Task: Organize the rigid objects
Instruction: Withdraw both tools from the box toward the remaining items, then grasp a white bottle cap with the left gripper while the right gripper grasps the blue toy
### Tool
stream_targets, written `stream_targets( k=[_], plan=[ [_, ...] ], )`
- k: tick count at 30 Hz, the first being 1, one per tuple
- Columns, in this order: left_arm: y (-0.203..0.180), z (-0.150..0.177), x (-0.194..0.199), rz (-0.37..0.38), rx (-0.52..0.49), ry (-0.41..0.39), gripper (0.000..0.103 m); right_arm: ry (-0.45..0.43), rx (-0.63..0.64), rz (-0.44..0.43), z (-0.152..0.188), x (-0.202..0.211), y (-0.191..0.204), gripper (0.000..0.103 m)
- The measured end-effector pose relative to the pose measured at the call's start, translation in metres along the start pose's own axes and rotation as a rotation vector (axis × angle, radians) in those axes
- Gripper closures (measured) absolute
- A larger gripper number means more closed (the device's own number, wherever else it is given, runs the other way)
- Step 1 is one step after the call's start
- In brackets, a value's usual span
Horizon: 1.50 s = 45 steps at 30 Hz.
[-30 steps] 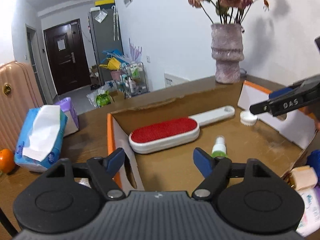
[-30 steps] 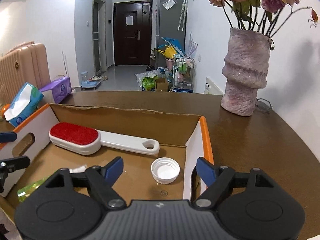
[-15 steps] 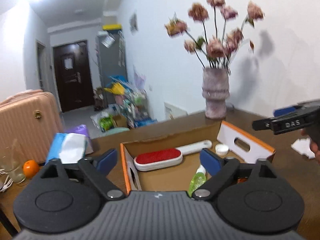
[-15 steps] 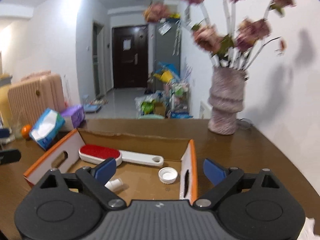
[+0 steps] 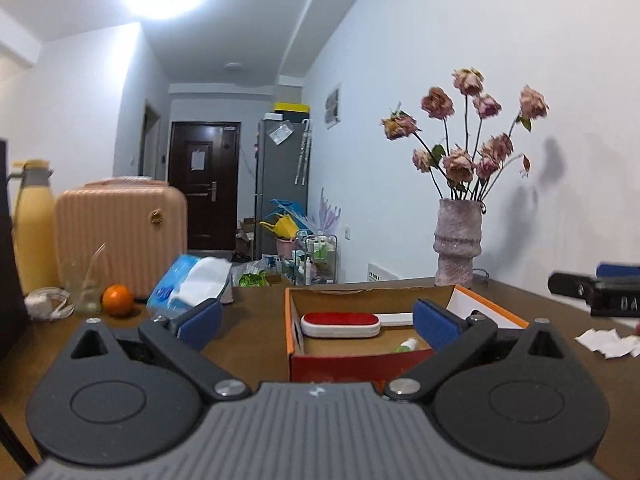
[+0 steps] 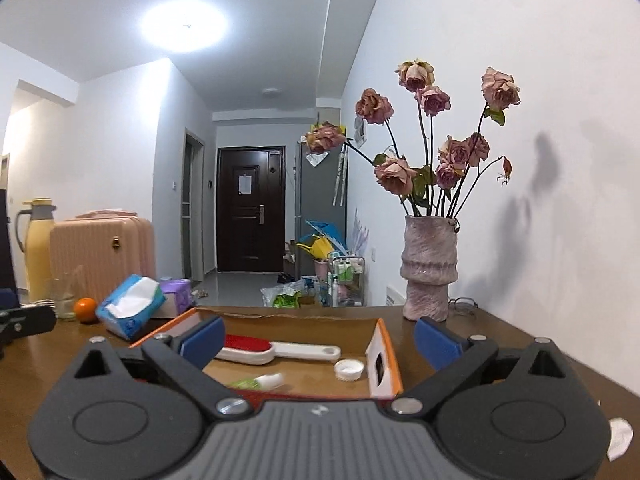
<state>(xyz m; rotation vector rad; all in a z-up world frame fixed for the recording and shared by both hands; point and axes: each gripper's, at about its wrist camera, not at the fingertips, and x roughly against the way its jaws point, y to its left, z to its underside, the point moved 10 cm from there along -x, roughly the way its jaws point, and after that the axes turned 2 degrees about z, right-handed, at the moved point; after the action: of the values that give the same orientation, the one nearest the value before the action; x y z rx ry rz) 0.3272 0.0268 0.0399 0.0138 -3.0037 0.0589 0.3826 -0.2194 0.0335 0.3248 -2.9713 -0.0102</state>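
An open orange cardboard box point(image 5: 294, 326) point(image 6: 386, 356) stands on the brown table. Inside lie a red and white lint brush point(image 5: 340, 324) point(image 6: 276, 350), a small green spray bottle point(image 5: 406, 345) point(image 6: 260, 381) and a white cap point(image 6: 349, 369). My left gripper point(image 5: 318, 320) is open and empty, held back from the box's near side. My right gripper point(image 6: 318, 338) is open and empty, also back from the box. The right gripper's tip shows at the right edge of the left wrist view point(image 5: 596, 288).
A vase of dried roses point(image 5: 458, 254) point(image 6: 428, 272) stands behind the box. A blue tissue pack point(image 5: 192, 284) point(image 6: 130, 306), an orange point(image 5: 117, 300), a glass, a yellow flask point(image 5: 34, 224) and a pink suitcase point(image 5: 120, 232) are to the left. White paper scraps point(image 5: 608, 342) lie to the right.
Both grippers have pulled back and up from inside the box, so the whole box and room now show. Both stay open and empty.
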Motion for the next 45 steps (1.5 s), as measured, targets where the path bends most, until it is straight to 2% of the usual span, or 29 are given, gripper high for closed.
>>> stream_targets(
  k=[3, 7, 13, 19, 21, 23, 27, 32, 38, 42, 45],
  plan=[
    [0.006, 0.004, 0.025, -0.007, 0.006, 0.009, 0.000, 0.010, -0.007, 0.011, 0.007, 0.026, 0.007, 0.001],
    [0.010, 0.011, 0.067, -0.042, -0.039, 0.028, 0.000, 0.025, -0.021, 0.020, 0.015, 0.071, 0.017, 0.001],
    [-0.001, 0.031, 0.133, 0.017, -0.100, -0.003, 0.000, 0.011, -0.011, 0.015, 0.037, 0.133, 0.025, 0.000],
    [-0.019, 0.060, 0.161, 0.074, -0.090, 0.050, 0.000, 0.095, -0.073, 0.014, 0.080, 0.158, 0.022, 0.000],
    [-0.024, 0.063, 0.160, 0.093, -0.104, 0.057, 0.000, 0.088, -0.073, 0.031, 0.084, 0.166, 0.018, 0.000],
    [-0.025, 0.071, 0.156, 0.071, -0.109, 0.070, 0.000, 0.076, -0.072, 0.047, 0.085, 0.174, 0.016, 0.000],
    [-0.023, 0.090, 0.141, 0.076, -0.081, 0.140, 0.000, 0.074, -0.076, 0.071, 0.089, 0.173, 0.007, 0.000],
    [-0.017, 0.106, 0.118, 0.060, -0.069, 0.208, 0.000, 0.142, -0.104, 0.073, 0.107, 0.147, -0.002, 0.000],
    [-0.008, 0.107, 0.078, 0.027, -0.069, 0.261, 0.000, 0.232, -0.116, 0.091, 0.122, 0.111, -0.012, 0.002],
    [-0.004, 0.101, 0.042, 0.036, -0.063, 0.294, 0.000, 0.265, -0.139, 0.084, 0.119, 0.086, -0.023, 0.008],
    [-0.001, 0.104, 0.014, 0.041, -0.081, 0.348, 0.000, 0.283, -0.155, 0.066, 0.113, 0.065, -0.029, 0.012]
  ],
)
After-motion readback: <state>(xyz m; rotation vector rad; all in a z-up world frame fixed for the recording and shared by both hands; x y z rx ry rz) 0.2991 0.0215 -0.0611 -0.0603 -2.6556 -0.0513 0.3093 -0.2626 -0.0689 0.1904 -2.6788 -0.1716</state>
